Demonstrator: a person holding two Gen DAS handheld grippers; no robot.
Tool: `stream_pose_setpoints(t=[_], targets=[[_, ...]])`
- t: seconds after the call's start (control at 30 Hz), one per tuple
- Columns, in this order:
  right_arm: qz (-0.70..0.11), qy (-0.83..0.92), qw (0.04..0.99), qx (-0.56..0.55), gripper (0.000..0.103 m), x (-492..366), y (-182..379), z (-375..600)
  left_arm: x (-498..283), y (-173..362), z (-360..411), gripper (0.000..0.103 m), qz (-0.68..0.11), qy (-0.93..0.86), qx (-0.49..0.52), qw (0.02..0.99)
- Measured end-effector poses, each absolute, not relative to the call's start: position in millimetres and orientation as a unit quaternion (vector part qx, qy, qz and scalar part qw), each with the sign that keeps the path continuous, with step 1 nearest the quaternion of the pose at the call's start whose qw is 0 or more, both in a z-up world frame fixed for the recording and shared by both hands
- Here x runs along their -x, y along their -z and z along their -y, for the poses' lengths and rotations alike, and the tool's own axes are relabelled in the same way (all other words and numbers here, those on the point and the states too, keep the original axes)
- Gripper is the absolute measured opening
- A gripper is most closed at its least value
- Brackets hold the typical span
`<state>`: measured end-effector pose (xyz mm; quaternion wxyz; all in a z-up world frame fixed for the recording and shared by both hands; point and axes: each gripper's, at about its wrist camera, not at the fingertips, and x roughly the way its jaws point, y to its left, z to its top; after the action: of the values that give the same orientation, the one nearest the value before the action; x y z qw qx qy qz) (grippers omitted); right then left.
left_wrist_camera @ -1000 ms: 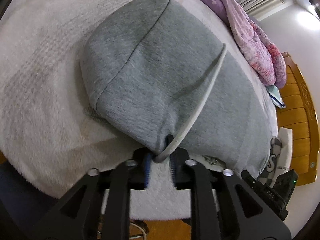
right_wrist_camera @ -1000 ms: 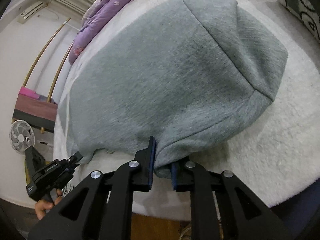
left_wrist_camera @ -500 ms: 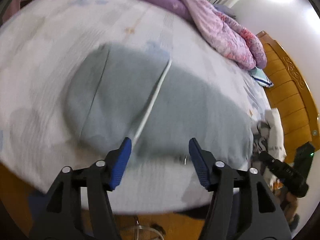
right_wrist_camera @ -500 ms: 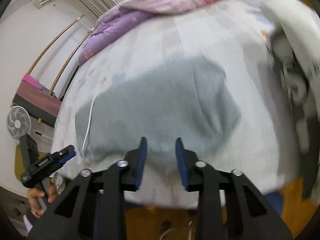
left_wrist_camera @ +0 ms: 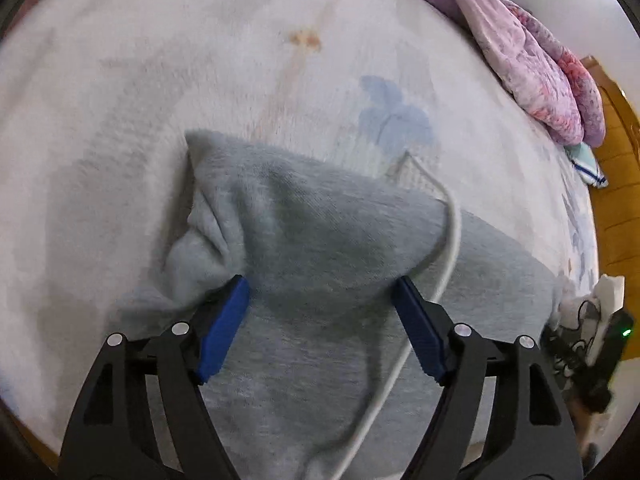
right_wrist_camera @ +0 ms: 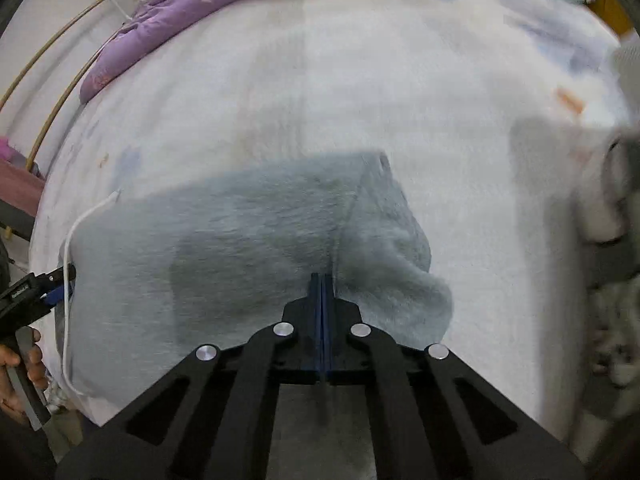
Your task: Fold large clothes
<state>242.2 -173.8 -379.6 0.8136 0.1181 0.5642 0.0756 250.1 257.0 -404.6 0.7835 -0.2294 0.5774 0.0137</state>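
A grey hoodie (left_wrist_camera: 328,248) lies folded on the white bed, with a white drawstring (left_wrist_camera: 450,248) across it. It also shows in the right wrist view (right_wrist_camera: 256,240). My left gripper (left_wrist_camera: 320,300) is open, its blue pads wide apart just above the hoodie's near part, holding nothing. My right gripper (right_wrist_camera: 322,284) has its jaws pressed together over the hoodie's near edge; no cloth shows between them. The left gripper also shows at the left edge of the right wrist view (right_wrist_camera: 44,288).
The white patterned bed sheet (left_wrist_camera: 200,60) spreads around the hoodie. A purple and pink quilt (left_wrist_camera: 532,52) is heaped at the far side. A wooden bed frame (left_wrist_camera: 616,168) is at the right. Other clothes (right_wrist_camera: 616,208) lie at the right edge.
Both grippers let go of the hoodie's edge and pulled back. The left gripper opened wide and came down over the hoodie. The right gripper opened, then shut empty.
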Motion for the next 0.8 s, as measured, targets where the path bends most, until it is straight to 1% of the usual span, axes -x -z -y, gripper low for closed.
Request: stream_pose_setpoints(t=[0.07, 0.13, 0.2, 0.23, 0.33, 0.4, 0.47, 0.5, 0.57, 0.6, 0.63, 0.67, 0.73, 0.8], targets=[[-0.556, -0.073, 0.814, -0.15, 0.0, -241, 388, 183, -251, 410, -259, 0.078, -0.571, -0.014, 0.235, 0.786], [-0.561, -0.068, 0.81, -0.159, 0.0, -241, 384, 185, -248, 408, -259, 0.079, -0.567, -0.013, 0.239, 0.788], [-0.561, -0.062, 0.811, -0.153, 0.001, -234, 368, 183, -238, 399, -261, 0.079, -0.558, -0.007, 0.239, 0.795], [-0.559, -0.069, 0.812, -0.152, 0.003, -225, 357, 181, -228, 394, -262, 0.079, -0.554, -0.01, 0.235, 0.799], [-0.554, -0.099, 0.815, -0.14, 0.003, -192, 338, 171, -196, 382, -257, 0.079, -0.537, 0.001, 0.218, 0.815], [-0.567, -0.096, 0.81, -0.116, 0.004, -168, 345, 165, -177, 380, -255, 0.082, -0.533, 0.003, 0.21, 0.82], [-0.577, -0.087, 0.805, -0.106, 0.003, -154, 357, 165, -156, 382, -255, 0.082, -0.53, -0.001, 0.205, 0.822], [-0.594, -0.07, 0.796, -0.097, 0.0, -149, 373, 168, -149, 387, -254, 0.082, -0.532, 0.001, 0.204, 0.822], [-0.594, -0.067, 0.795, -0.107, 0.0, -146, 397, 174, -144, 399, -250, 0.082, -0.542, 0.008, 0.2, 0.816], [-0.592, -0.066, 0.794, -0.122, 0.0, -146, 399, 178, -144, 404, -248, 0.082, -0.542, 0.012, 0.195, 0.817], [-0.596, -0.061, 0.79, -0.128, 0.0, -147, 396, 179, -144, 404, -246, 0.082, -0.538, 0.015, 0.183, 0.822], [-0.6, -0.055, 0.788, -0.125, 0.002, -149, 389, 178, -145, 405, -246, 0.082, -0.538, 0.017, 0.181, 0.823], [-0.588, -0.058, 0.799, -0.111, 0.002, -150, 367, 169, -145, 403, -251, 0.084, -0.531, 0.019, 0.207, 0.821], [-0.563, -0.094, 0.813, -0.117, 0.002, -153, 338, 150, -142, 403, -257, 0.084, -0.52, 0.019, 0.238, 0.82]])
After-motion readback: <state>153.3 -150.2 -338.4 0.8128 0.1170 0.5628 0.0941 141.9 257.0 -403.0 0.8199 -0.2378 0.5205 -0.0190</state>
